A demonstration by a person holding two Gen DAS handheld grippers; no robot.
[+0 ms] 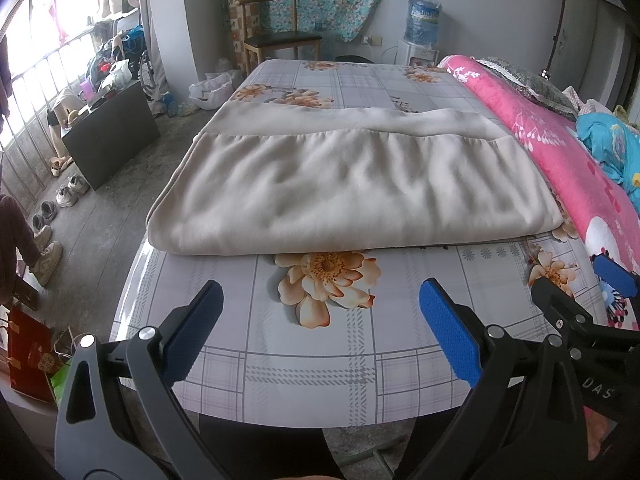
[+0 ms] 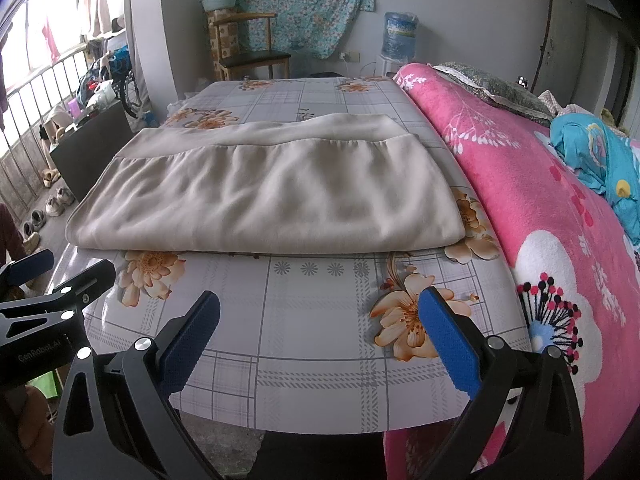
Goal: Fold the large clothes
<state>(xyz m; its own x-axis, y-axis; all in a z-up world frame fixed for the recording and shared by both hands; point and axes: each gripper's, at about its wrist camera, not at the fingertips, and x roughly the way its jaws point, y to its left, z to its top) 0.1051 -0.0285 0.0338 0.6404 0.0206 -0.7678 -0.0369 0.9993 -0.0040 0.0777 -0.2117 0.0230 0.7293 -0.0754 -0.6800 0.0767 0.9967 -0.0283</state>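
Quick rundown from my end, using the beige garment (image 1: 352, 184) as the anchor. It lay folded flat on the flower-print bedsheet (image 1: 320, 360), in a wide rectangle with a doubled layer along its far edge, and its left edge ran right along the left side of the bed.

Far left of the garment, down on the floor, there was a row of shoes (image 1: 52, 216) and a dark low cabinet (image 1: 116, 136) by the window railing. Beyond the garment's far-left corner stood a wooden chair (image 1: 280, 36) against the wall.

My left gripper (image 1: 320, 332) hovered over bare sheet on the near side of the garment, jaws spread wide, nothing between the blue pads (image 1: 450, 332). It wasn't touching the cloth at all.

My right gripper (image 2: 320, 336) sat just to the right of that one, also on the near side of the garment, also gaping wide and holding nothing. From the left wrist view I could see its tip (image 1: 612, 276) poking in at the edge.

Behind the garment's far-right corner was a water dispenser jug (image 1: 422, 20). Right of the garment, lying alongside it, was a pink floral blanket (image 2: 540, 200), with a bright blue bundle (image 2: 600, 160) on top of that.
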